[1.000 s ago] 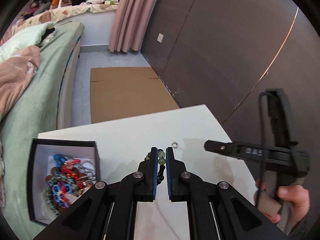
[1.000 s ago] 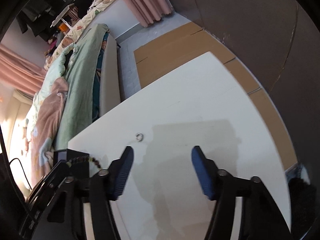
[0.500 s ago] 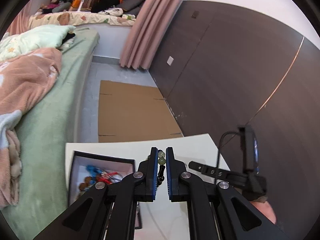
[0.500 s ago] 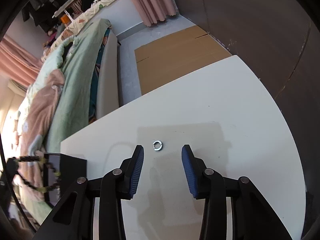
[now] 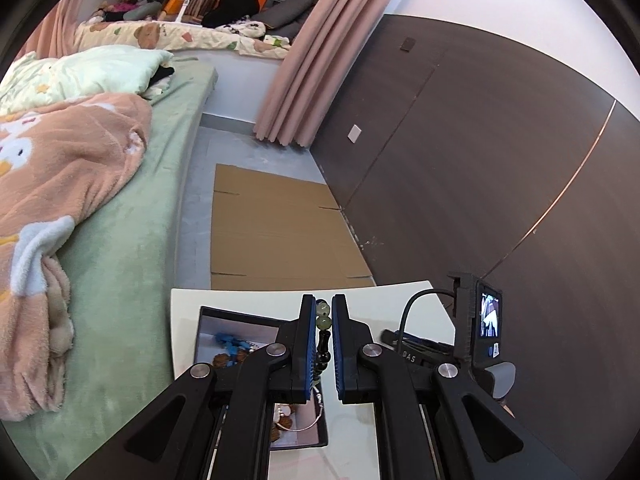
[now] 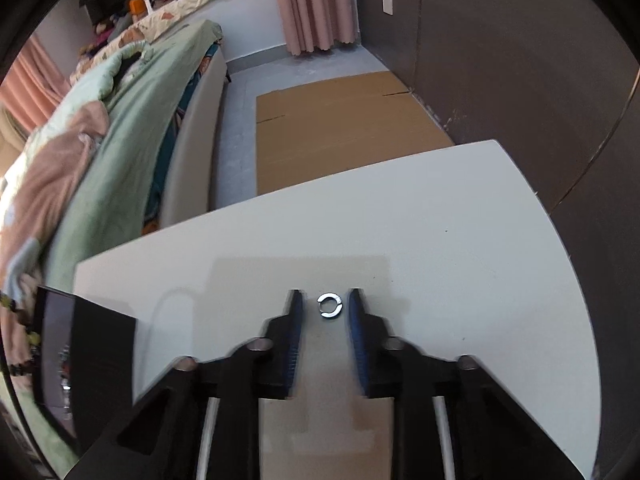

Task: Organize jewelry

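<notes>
My left gripper (image 5: 323, 312) is shut on a beaded bracelet (image 5: 322, 338) of green and black beads and holds it raised above the black jewelry box (image 5: 240, 320), which holds several pieces. My right gripper (image 6: 325, 300) is open and low over the white table (image 6: 440, 240); a small silver open ring (image 6: 329, 305) lies on the table between its fingertips. The box (image 6: 80, 344) shows at the left edge of the right wrist view, with the hanging bracelet (image 6: 16, 340) beside it.
A bed with green and peach blankets (image 5: 80, 184) runs along the left. Flat cardboard (image 5: 276, 232) lies on the floor beyond the table. A dark panelled wall (image 5: 480, 160) is on the right. The right gripper's body (image 5: 476, 332) sits right of my left gripper.
My left gripper has lifted the bracelet up and moved left over the box. My right gripper has narrowed and moved forward so the ring lies between its fingertips.
</notes>
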Action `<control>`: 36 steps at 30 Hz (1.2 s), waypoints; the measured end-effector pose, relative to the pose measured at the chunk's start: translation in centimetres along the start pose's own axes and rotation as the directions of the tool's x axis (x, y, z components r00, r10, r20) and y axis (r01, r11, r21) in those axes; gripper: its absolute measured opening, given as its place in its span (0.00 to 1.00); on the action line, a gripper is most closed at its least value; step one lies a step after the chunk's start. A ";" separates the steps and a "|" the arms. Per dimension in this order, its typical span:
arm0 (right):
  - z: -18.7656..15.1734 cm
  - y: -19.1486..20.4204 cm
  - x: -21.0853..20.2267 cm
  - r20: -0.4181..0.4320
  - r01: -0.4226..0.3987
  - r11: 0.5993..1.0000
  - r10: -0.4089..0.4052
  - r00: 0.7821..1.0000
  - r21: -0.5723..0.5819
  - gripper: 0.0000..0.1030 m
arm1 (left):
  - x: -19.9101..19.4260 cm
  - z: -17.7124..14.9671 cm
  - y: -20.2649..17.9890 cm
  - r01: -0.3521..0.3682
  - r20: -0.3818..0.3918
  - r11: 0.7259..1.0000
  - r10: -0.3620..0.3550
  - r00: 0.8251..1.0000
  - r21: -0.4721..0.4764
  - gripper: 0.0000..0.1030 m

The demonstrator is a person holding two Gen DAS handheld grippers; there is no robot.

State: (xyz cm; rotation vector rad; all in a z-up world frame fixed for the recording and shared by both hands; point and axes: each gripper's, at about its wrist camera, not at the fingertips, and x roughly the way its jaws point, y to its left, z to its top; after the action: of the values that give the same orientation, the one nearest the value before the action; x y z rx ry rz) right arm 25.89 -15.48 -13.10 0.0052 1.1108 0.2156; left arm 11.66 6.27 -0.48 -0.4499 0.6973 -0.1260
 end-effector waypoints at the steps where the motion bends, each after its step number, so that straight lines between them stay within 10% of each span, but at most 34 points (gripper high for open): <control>1: 0.0 -0.1 -0.1 0.006 -0.004 1.000 0.004 1.000 0.007 0.10 | 0.0 0.0 0.1 0.001 -0.005 1.000 -0.001 1.000 -0.002 0.07; 15: -0.1 -2.7 -4.1 0.054 -0.269 0.952 0.263 0.963 0.146 0.02 | -0.5 -0.4 2.0 -0.050 -0.033 0.997 0.048 0.998 -0.056 0.07; 23: 0.2 -2.3 -1.9 -0.055 -0.217 0.964 0.227 0.972 0.152 0.04 | 0.1 -0.5 2.8 -0.087 -0.054 0.994 0.084 0.995 -0.062 0.11; 24: 0.1 -2.4 -1.5 -0.072 -0.201 0.967 0.214 0.974 0.156 0.05 | 0.2 -0.5 2.9 -0.092 -0.058 0.994 0.088 0.994 -0.064 0.20; 27: 0.2 -1.9 -0.7 -0.087 -0.164 0.977 0.177 0.980 0.133 0.06 | 0.4 -0.4 3.3 -0.089 -0.060 0.993 0.084 0.995 -0.079 1.00; 32: 0.4 -1.6 -1.2 -0.047 -0.152 0.982 0.158 0.986 0.113 0.60 | 0.1 0.0 3.5 -0.094 -0.036 0.992 0.091 0.995 -0.083 0.99; 36: 0.8 -1.2 -1.4 -0.029 -0.133 0.986 0.136 0.990 0.096 0.61 | 0.3 -0.1 3.6 -0.106 -0.048 0.991 0.103 0.994 -0.079 0.99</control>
State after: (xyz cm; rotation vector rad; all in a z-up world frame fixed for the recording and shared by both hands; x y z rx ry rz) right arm 26.19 -16.84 -11.63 0.1609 1.1564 0.2854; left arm 11.65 9.42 -2.34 -0.4884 0.7700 -0.0090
